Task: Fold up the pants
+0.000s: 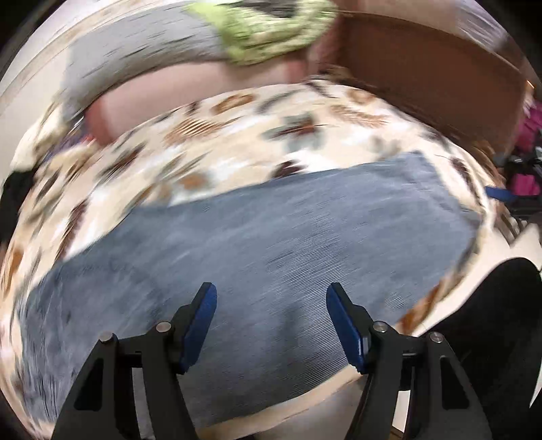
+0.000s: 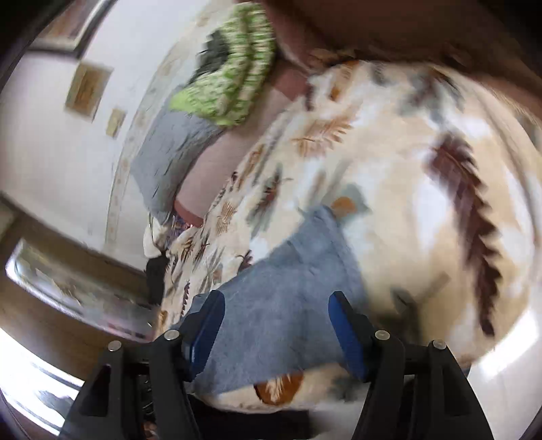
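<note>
Blue-grey pants (image 1: 264,243) lie flat on a bed with a cream leaf-print blanket (image 1: 216,142). My left gripper (image 1: 271,298) is open and empty, hovering above the near part of the pants. In the right wrist view the pants (image 2: 291,291) run away from me across the blanket (image 2: 406,189). My right gripper (image 2: 276,304) is open and empty above the pants' near end. Both views are blurred by motion.
A grey pillow (image 1: 135,57) and a green knitted cushion (image 1: 264,30) lie at the head of the bed, also in the right wrist view (image 2: 233,84). A brown headboard (image 1: 423,74) stands at right. A white wall with small frames (image 2: 88,84) is at left.
</note>
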The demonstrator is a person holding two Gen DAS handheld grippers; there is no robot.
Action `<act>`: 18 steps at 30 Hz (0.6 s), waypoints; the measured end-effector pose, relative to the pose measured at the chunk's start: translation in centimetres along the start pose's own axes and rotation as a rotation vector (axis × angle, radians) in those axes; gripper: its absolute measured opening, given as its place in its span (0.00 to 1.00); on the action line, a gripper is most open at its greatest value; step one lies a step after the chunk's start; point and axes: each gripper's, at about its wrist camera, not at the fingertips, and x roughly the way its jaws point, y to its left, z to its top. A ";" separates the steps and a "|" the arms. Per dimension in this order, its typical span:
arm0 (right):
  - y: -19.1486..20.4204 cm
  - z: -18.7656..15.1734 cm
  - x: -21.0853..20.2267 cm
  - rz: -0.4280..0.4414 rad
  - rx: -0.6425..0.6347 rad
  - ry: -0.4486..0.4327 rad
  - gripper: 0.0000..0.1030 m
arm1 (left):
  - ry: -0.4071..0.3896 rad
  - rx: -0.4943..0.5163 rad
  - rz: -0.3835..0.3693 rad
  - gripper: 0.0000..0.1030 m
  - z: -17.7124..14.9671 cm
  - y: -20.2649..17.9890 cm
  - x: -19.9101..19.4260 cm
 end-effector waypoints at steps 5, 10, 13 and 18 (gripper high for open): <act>-3.8 0.3 0.4 0.053 0.147 0.035 0.65 | 0.090 -0.047 -0.048 0.66 3.9 -3.0 2.7; -2.6 2.3 2.7 0.071 0.121 0.068 0.65 | 0.149 -0.027 0.045 0.66 6.9 -4.9 7.3; -2.9 3.8 5.0 0.041 0.118 0.117 0.65 | 0.246 -0.032 0.073 0.67 6.7 -4.9 10.7; -3.9 5.2 8.7 0.011 0.111 0.220 0.65 | 0.230 -0.041 0.109 0.79 6.4 -4.6 10.5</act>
